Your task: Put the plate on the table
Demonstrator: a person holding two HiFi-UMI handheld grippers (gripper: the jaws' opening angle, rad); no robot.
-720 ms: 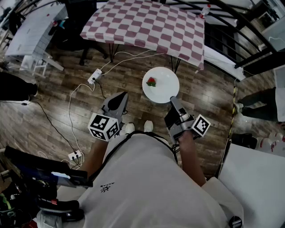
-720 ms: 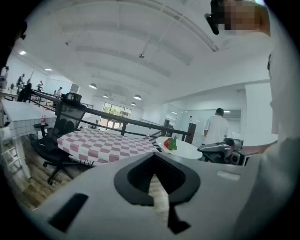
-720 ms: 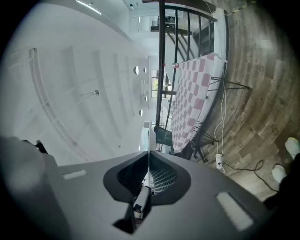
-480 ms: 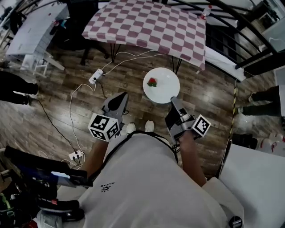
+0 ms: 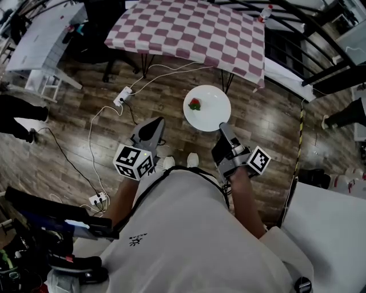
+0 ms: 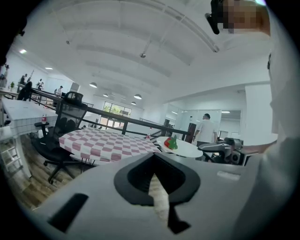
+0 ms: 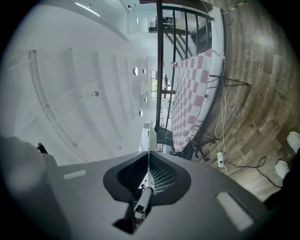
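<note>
Just short of the red-and-white checked table (image 5: 189, 28), my right gripper (image 5: 223, 127) stays clamped on the rim of the round white plate (image 5: 209, 111), barely shifted since before; my left gripper (image 5: 153, 127) hangs closed, empty.

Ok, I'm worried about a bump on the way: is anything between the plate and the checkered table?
Nothing visible does. The right gripper holds the plate over the floor, just short of the checkered table. The table's near part looks bare, and a bottle stands only at its far corner.
</note>
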